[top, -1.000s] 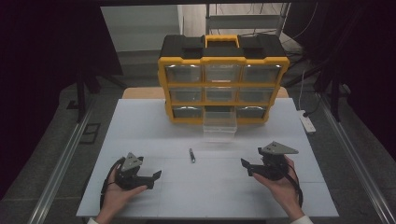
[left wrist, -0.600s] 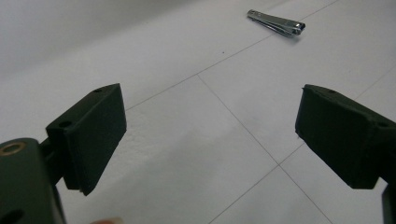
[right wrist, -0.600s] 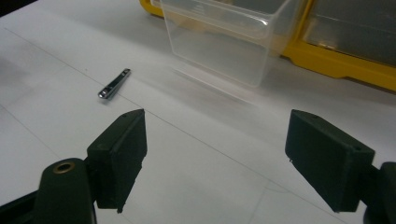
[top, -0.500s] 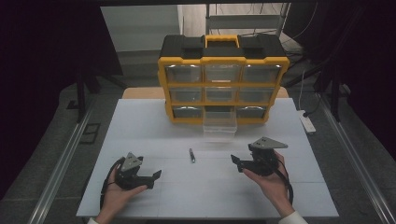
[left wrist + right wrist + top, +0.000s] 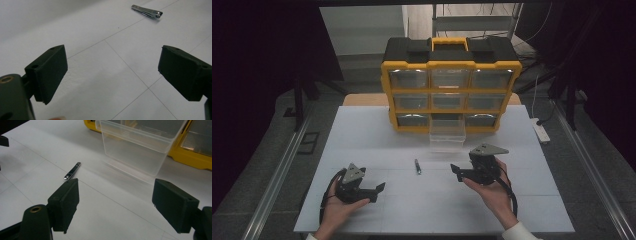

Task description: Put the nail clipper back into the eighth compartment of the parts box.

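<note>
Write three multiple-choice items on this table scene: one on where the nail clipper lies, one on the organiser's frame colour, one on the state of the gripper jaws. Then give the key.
1. Where does the nail clipper lie?
A. In the clear drawer
B. On the table between the two grippers
C. On top of the organiser

2. What colour is the organiser's frame?
A. Yellow
B. Red
C. Blue

3. How do the jaws of the right gripper stand?
A. Shut on the clipper
B. Shut on nothing
C. Open, holding nothing

Key: 1 B, it lies on the bare white table in front of the pulled-out clear drawer. 2 A, yellow bars frame the drawers. 3 C, table shows between the spread pads.
</note>
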Motion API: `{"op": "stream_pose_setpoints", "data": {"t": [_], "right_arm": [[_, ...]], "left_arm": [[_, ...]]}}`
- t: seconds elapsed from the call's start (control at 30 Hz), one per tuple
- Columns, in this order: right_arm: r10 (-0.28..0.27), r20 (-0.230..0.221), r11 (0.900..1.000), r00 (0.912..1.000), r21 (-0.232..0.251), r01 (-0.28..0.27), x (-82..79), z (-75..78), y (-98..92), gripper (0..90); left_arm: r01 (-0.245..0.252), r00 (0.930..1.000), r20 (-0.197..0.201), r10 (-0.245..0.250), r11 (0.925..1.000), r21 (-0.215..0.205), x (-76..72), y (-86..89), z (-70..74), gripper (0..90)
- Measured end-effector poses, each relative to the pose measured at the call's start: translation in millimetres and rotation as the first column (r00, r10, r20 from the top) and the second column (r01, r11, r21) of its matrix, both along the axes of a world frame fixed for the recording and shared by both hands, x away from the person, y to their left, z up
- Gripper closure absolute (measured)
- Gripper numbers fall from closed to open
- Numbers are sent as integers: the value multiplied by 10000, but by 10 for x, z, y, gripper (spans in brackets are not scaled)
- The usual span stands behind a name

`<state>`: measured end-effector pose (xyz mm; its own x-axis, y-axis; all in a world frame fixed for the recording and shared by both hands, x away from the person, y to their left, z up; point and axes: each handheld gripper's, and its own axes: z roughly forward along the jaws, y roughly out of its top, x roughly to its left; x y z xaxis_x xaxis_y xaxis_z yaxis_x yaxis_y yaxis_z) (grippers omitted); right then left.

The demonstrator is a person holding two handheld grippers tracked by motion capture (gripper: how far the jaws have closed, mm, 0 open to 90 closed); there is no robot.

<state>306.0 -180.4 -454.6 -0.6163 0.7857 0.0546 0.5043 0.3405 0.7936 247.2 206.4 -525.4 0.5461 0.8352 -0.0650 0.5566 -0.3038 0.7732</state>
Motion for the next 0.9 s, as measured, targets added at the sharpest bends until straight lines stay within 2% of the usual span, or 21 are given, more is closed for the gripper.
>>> {"op": "stream_pose_setpoints", "data": {"t": [0.9], "right_arm": [[249, -229, 9995, 9994, -212, -254, 31, 41, 360, 222]], "left_arm": [[53, 10000, 10, -53, 10000, 65, 5, -16, -3, 97]]}}
